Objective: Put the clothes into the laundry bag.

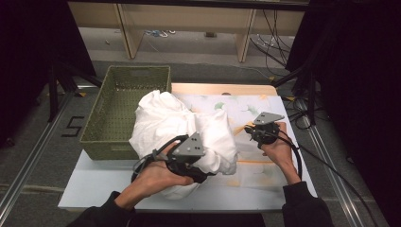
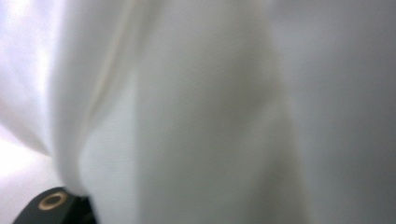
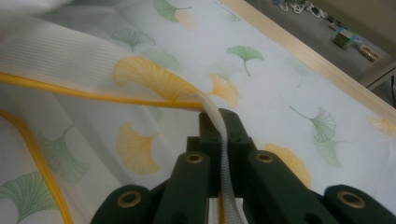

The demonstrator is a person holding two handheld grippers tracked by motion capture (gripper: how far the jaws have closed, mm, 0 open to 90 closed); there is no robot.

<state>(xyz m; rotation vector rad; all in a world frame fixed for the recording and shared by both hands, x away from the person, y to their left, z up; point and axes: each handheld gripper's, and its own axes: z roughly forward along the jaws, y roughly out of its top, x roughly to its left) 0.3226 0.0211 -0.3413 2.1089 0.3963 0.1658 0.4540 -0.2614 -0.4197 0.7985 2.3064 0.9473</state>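
1. Two grippers on one white bundle of cloth, heaped mid-frame in the high view beside the green basket
2. right gripper is clamped tight on a mesh bag's yellow-trimmed corner
3. left gripper is buried in the bundle, can't tell if it's pinching anything

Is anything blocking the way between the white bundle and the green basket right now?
Nothing visible does. The white cloth bundle sits right beside the green woven basket, already leaning against its near right wall, and the basket's inside looks empty. The left gripper is pressed into the bundle's near side.
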